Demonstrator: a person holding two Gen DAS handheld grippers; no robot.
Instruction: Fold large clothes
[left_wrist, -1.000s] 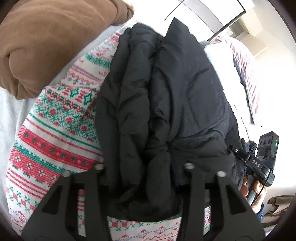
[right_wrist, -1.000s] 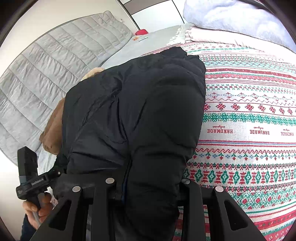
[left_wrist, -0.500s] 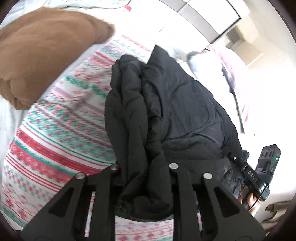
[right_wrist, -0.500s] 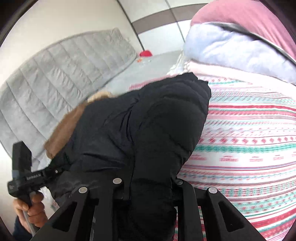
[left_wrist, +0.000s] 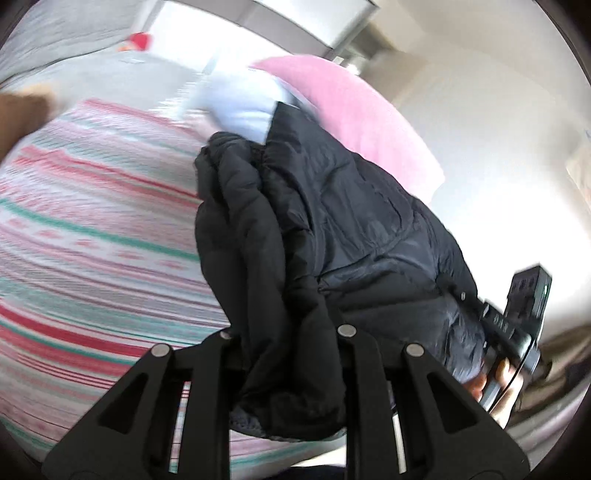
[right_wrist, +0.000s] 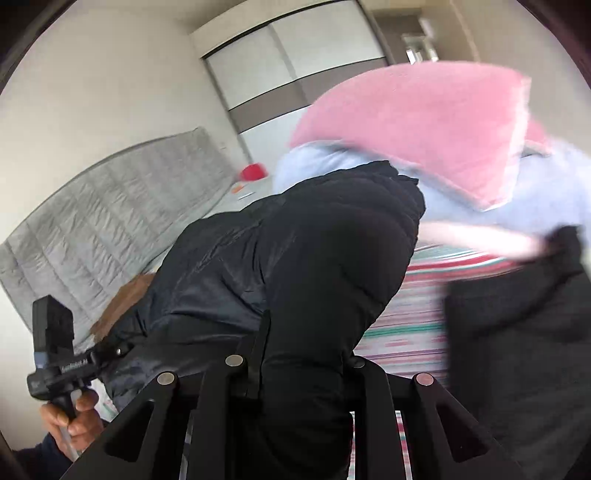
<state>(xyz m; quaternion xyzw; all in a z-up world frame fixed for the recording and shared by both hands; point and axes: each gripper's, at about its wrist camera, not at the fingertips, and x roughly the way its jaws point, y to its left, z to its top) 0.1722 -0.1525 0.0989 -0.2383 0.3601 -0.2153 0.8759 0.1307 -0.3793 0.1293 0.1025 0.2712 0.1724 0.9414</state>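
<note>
Where the left hand-held gripper (left_wrist: 286, 334) bites, a thick bunched wad of the black puffer jacket (left_wrist: 332, 236) sits clamped between its fingers, puffy and creased, with a bit of grey lining showing at the hanging end below. The right hand-held gripper (right_wrist: 291, 363) is likewise closed on a fat fold of the same jacket (right_wrist: 295, 266), the fabric bulging up between the fingers in a smooth, slightly shiny dome. Between the two grips the coat is doubled into long quilted rolls, matte black with stitched seams, held over the bed. Beneath it lies a bedspread (left_wrist: 92, 229) in red, green and white stripes, blurred. Past the jacket's far end sit a pale blue pillow (right_wrist: 461, 199) and a pink pillow (right_wrist: 424, 125) on top of it. A brown cushion (left_wrist: 22, 114) shows at the bed's edge, and a grey quilted mattress (right_wrist: 110, 229) leans against the wall.
</note>
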